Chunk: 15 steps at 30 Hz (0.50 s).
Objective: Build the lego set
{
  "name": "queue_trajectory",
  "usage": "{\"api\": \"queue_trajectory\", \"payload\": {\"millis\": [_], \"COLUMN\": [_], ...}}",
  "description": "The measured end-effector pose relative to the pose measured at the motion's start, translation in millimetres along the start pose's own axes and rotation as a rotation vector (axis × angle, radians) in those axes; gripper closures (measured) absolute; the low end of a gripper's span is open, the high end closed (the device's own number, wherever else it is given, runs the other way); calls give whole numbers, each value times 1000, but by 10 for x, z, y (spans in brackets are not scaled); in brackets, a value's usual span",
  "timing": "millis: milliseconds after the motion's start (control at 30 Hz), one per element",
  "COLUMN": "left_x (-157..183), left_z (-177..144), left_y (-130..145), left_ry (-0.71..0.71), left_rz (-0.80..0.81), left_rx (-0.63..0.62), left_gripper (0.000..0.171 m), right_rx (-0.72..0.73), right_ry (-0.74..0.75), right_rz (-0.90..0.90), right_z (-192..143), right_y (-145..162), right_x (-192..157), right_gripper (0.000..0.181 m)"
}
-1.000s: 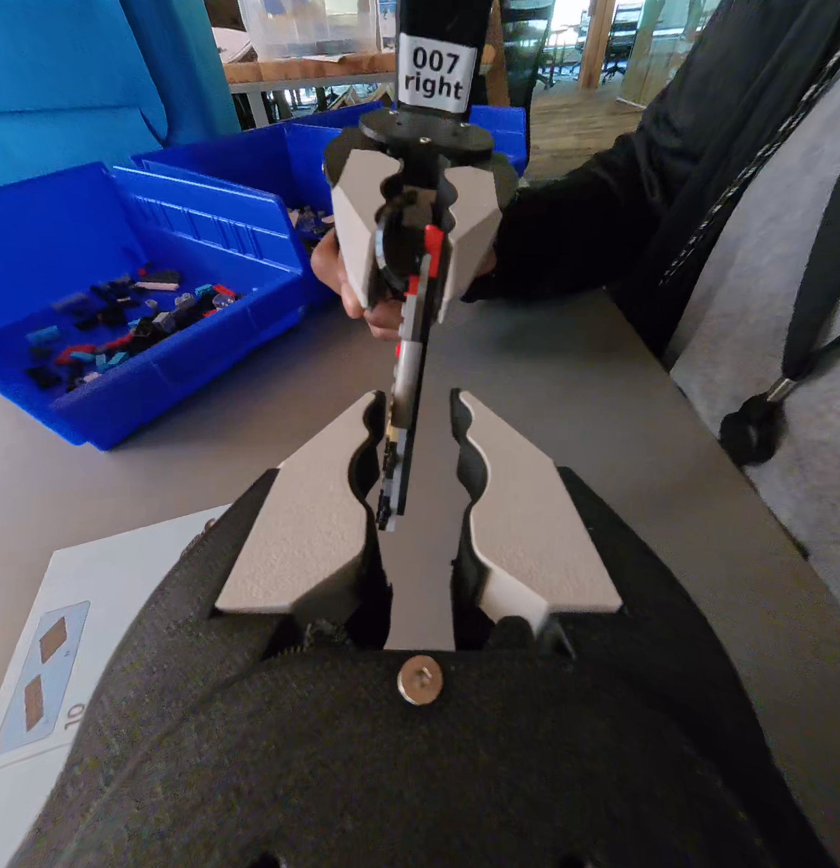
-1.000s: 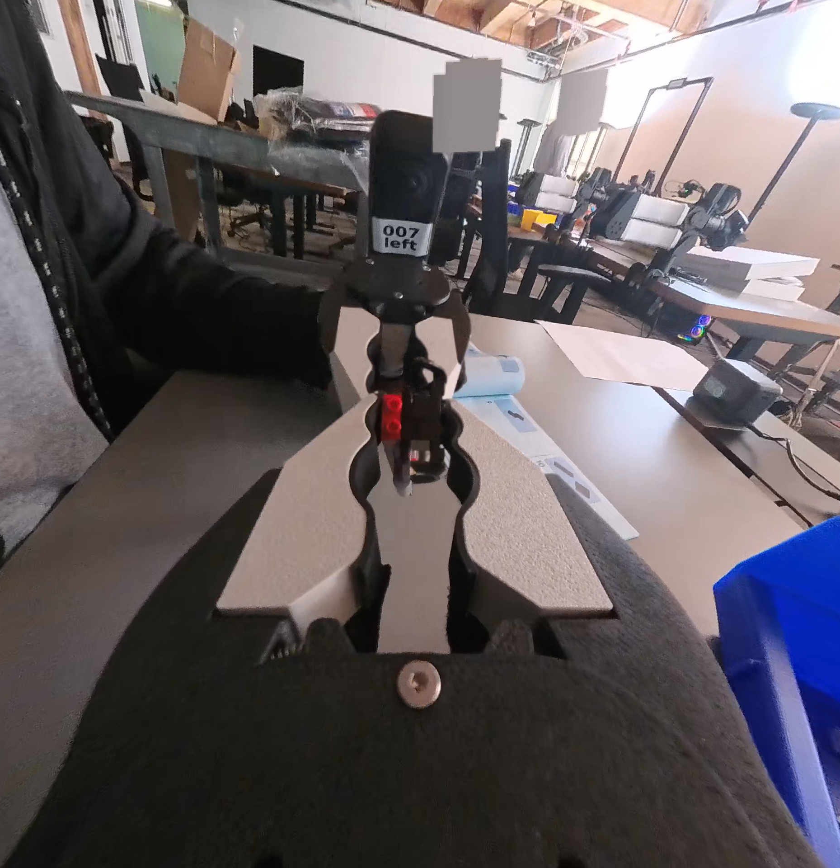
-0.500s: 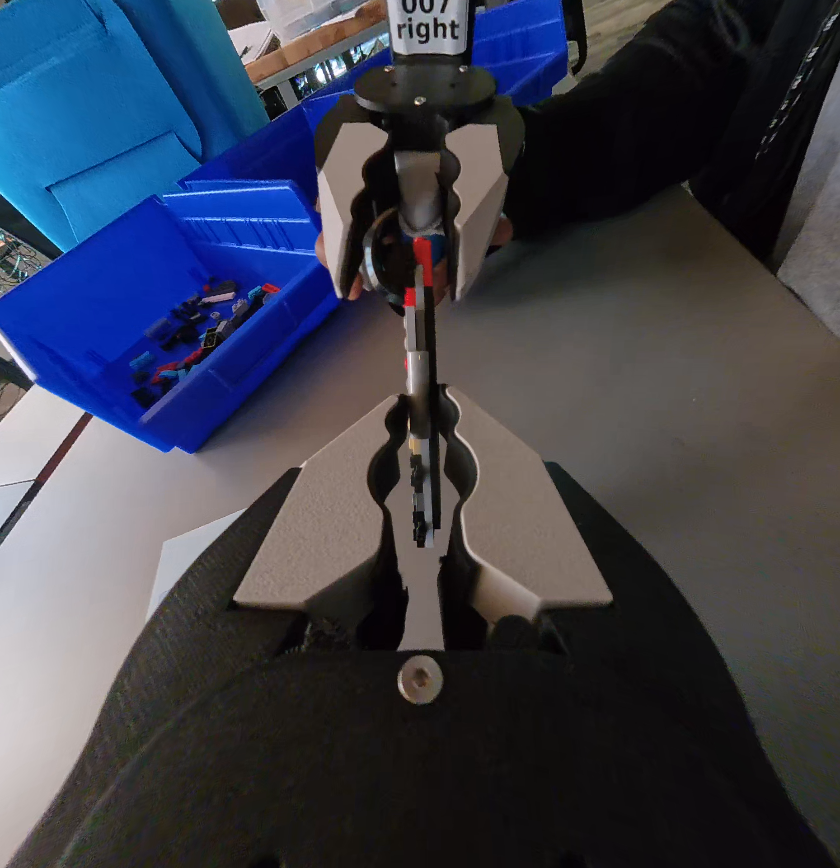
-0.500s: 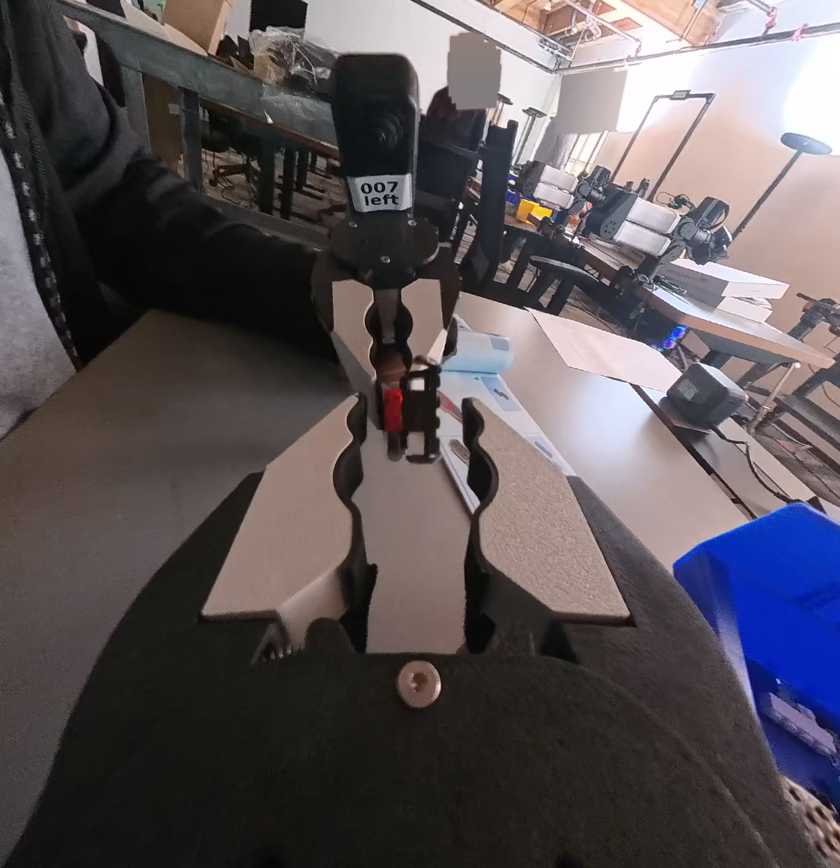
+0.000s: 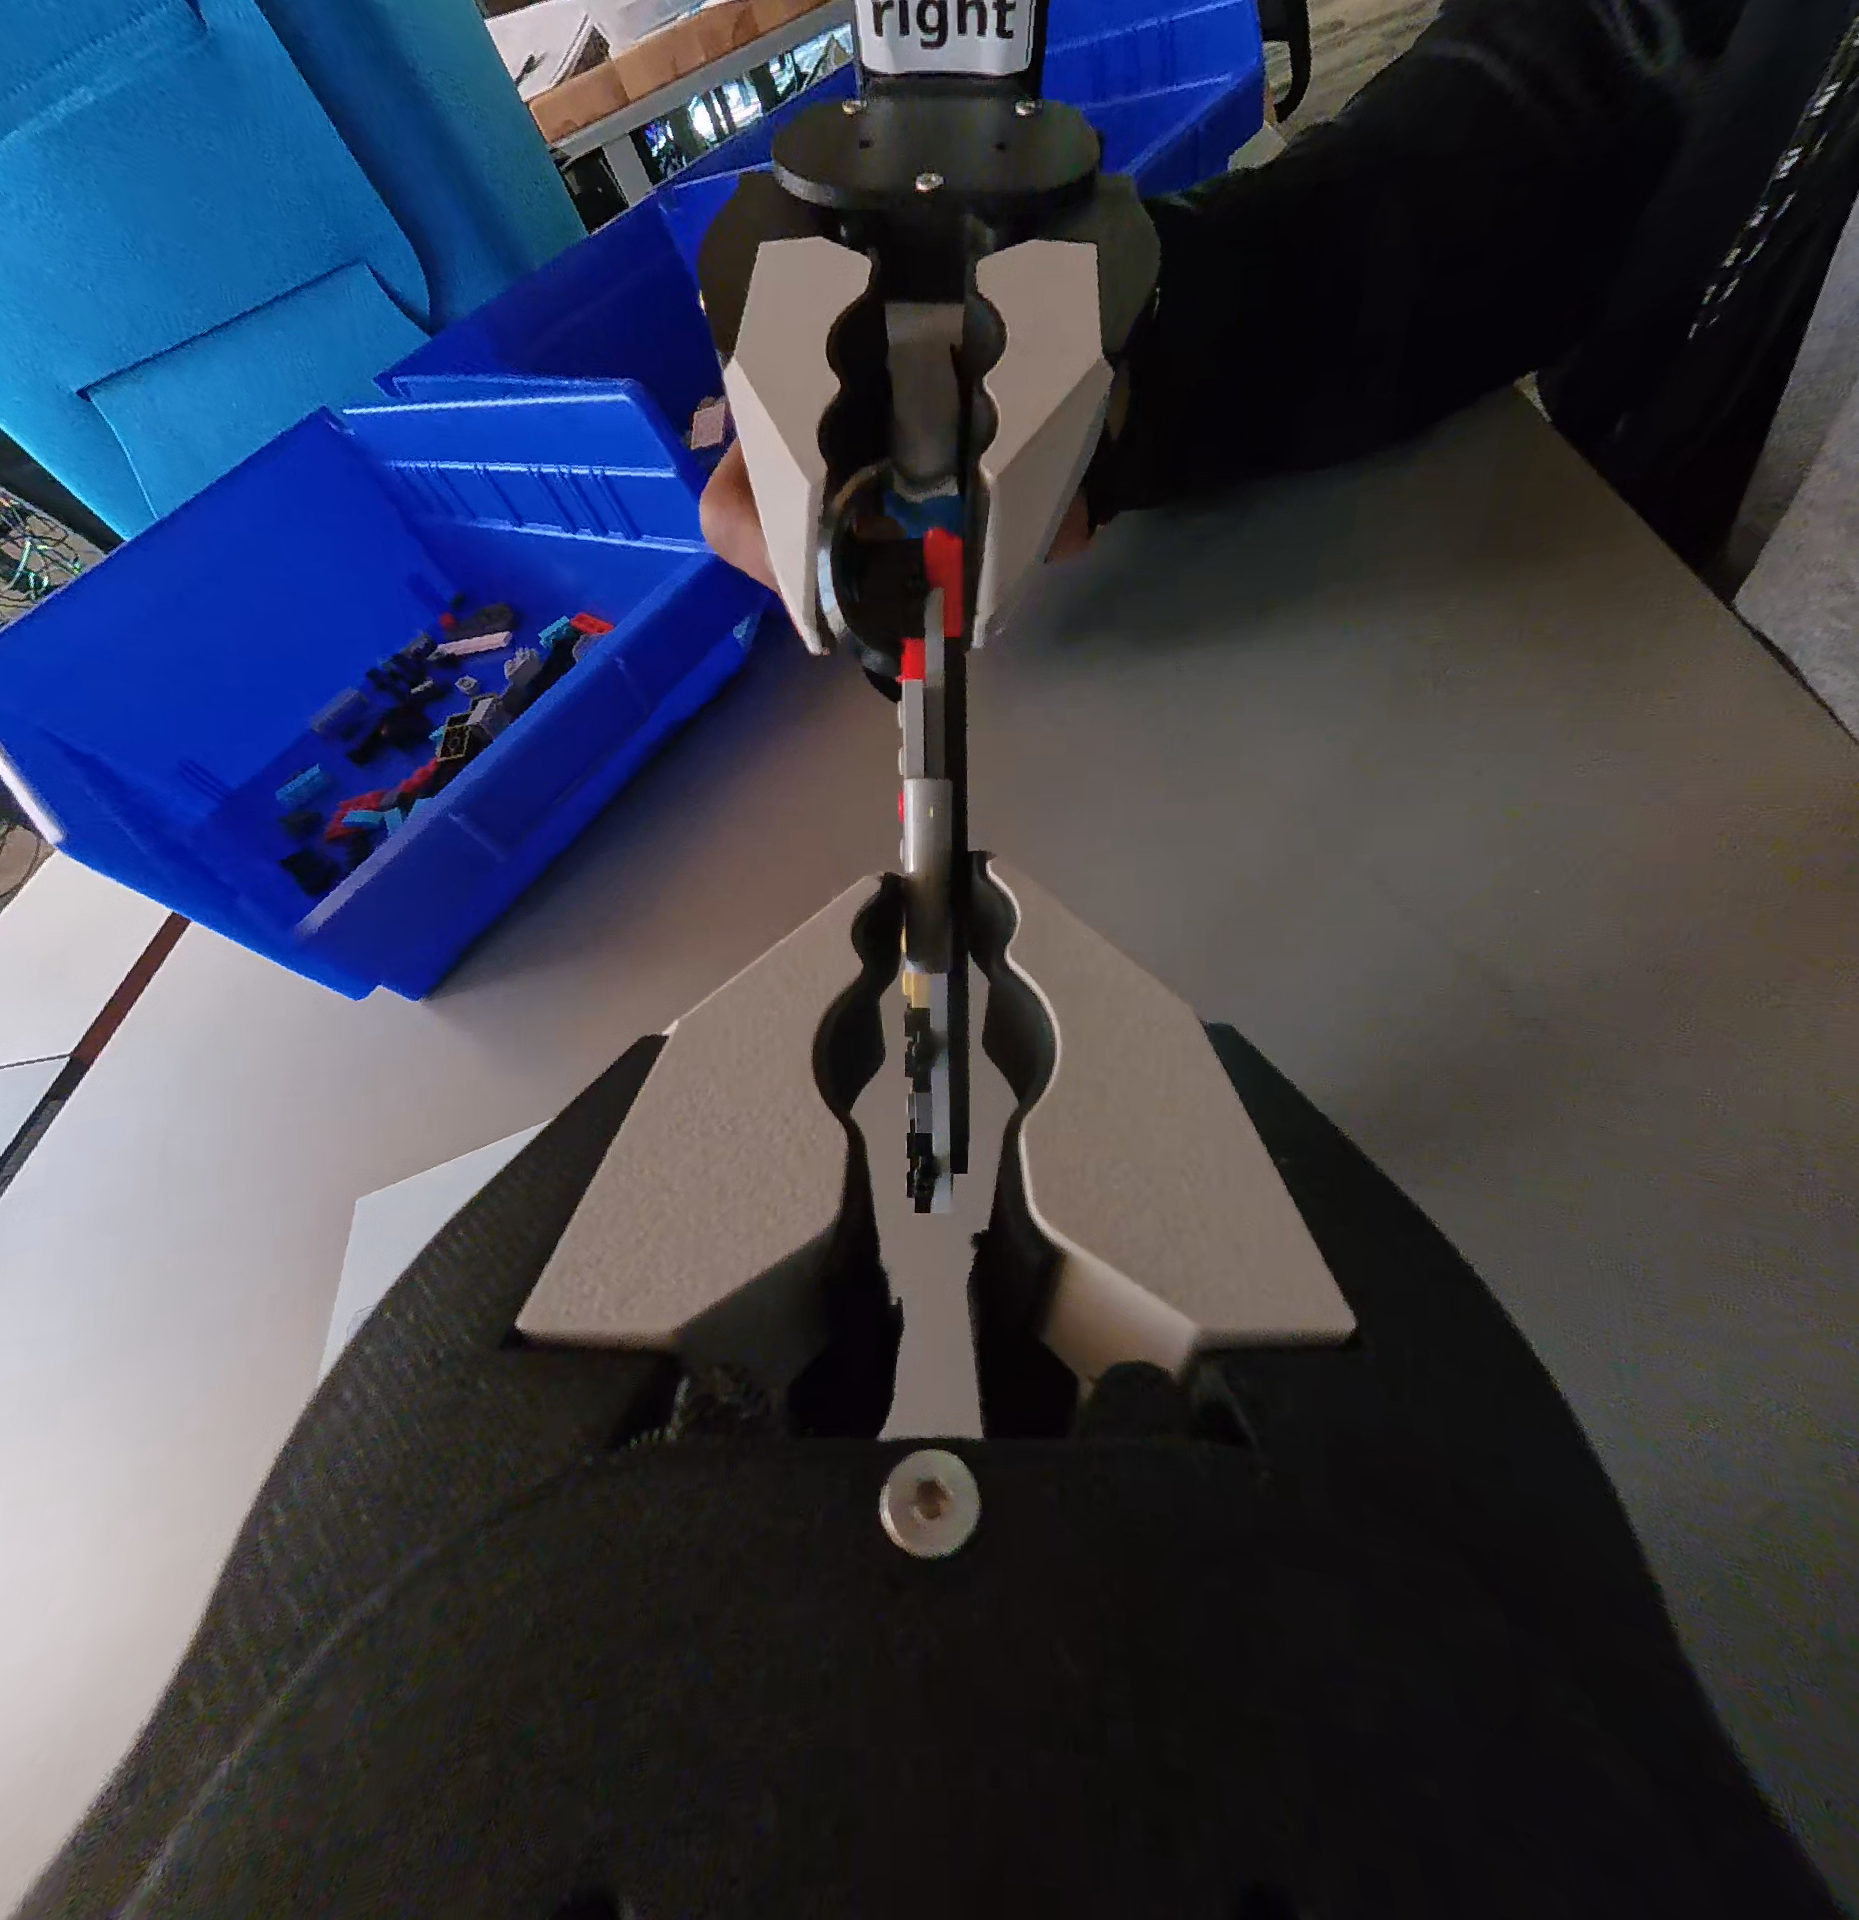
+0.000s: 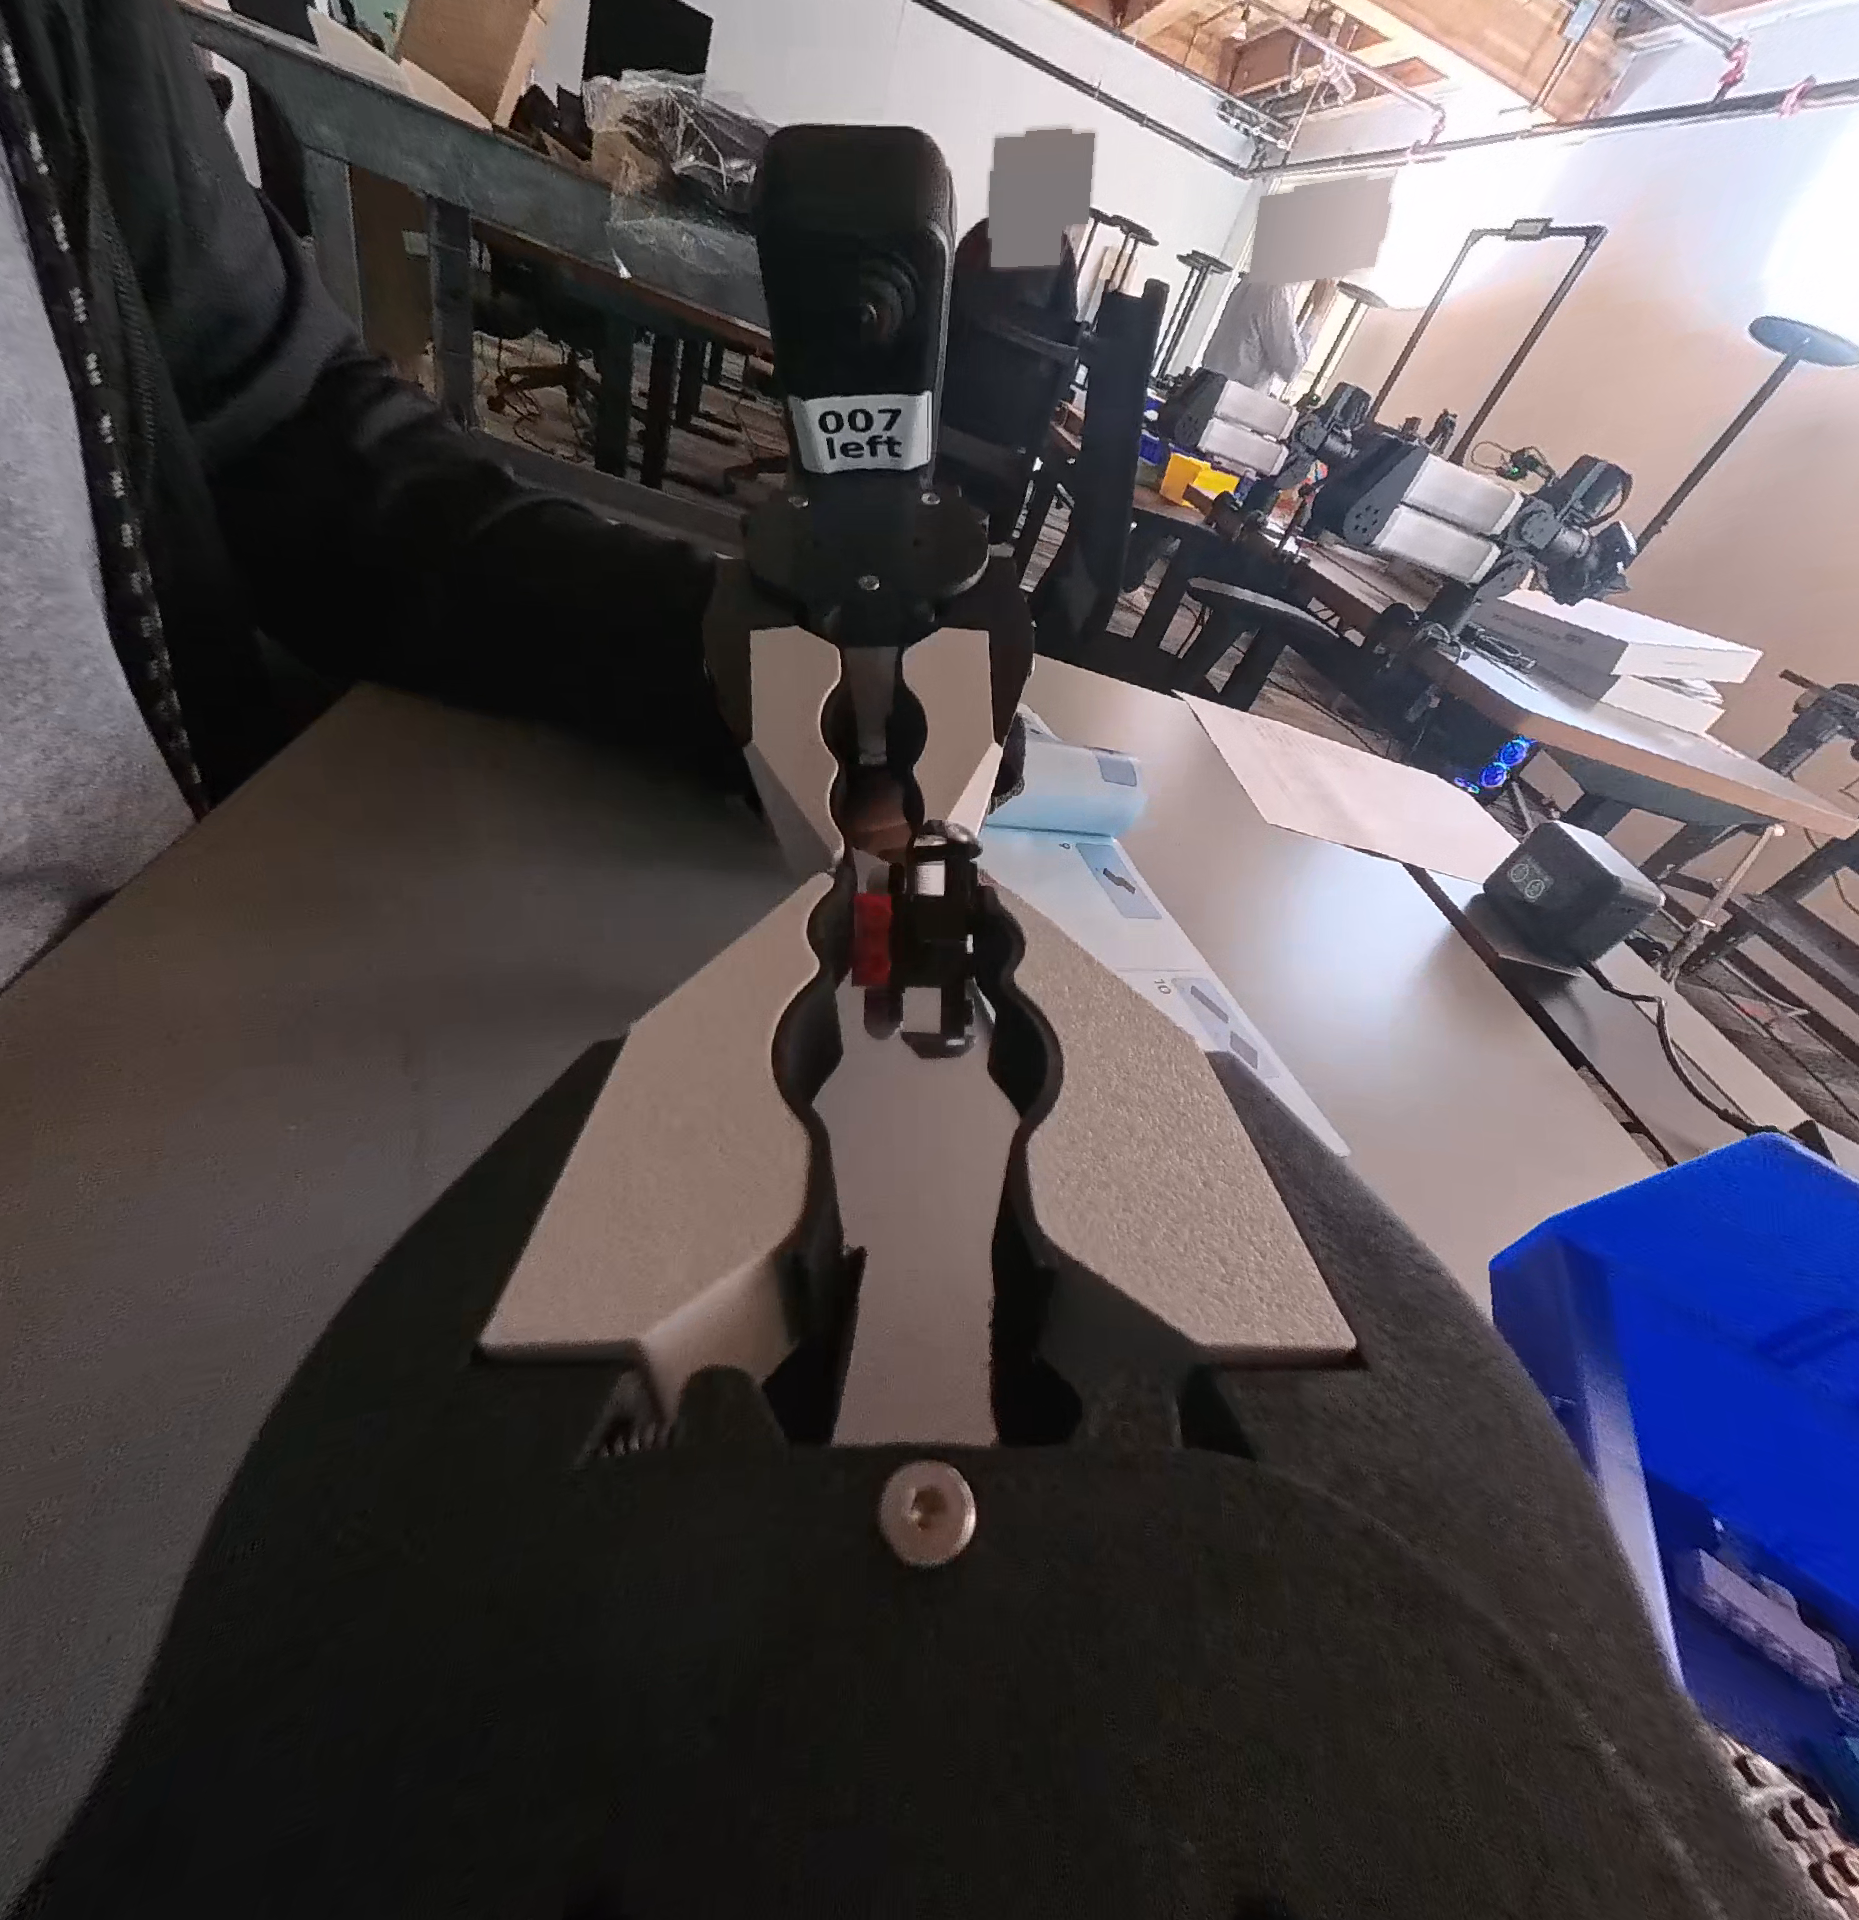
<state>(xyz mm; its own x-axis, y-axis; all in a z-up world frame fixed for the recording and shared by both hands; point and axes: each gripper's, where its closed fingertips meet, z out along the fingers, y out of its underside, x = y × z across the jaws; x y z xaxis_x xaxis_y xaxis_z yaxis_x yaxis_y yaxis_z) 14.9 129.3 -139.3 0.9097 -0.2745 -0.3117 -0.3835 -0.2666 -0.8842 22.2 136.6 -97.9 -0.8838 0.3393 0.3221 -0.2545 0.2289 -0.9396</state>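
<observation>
A long, thin lego assembly of black, grey and red pieces hangs in the air between my two grippers, above the grey table. My left gripper is shut on its near end. My right gripper faces it and is closed around the far end, where a black round piece and a red brick sit. In the right wrist view my right gripper grips the assembly at its red brick, and the left gripper stands just behind it.
A blue bin with several loose bricks stands at the left of the left wrist view, with another behind it. An instruction booklet, a paper sheet and a small black device lie on the table. A blue bin is near right. Tip to tip, the grippers are about 4 cm apart.
My left gripper closed on the assembly's near end. My right gripper opened half a second ago and has closed on the far end again. Both grippers rose slightly.
</observation>
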Motion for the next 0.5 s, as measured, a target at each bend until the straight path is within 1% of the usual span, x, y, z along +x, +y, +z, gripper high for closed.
{"api": "queue_trajectory", "payload": {"millis": [500], "left_x": [17], "left_z": [21], "left_y": [-2], "left_ry": [12], "left_rz": [-17], "left_rx": [-8], "left_gripper": [161], "right_rx": [-8], "right_ry": [-3], "right_rz": [-12], "right_z": [-11], "right_y": [21], "right_x": [12], "right_gripper": [155]}}
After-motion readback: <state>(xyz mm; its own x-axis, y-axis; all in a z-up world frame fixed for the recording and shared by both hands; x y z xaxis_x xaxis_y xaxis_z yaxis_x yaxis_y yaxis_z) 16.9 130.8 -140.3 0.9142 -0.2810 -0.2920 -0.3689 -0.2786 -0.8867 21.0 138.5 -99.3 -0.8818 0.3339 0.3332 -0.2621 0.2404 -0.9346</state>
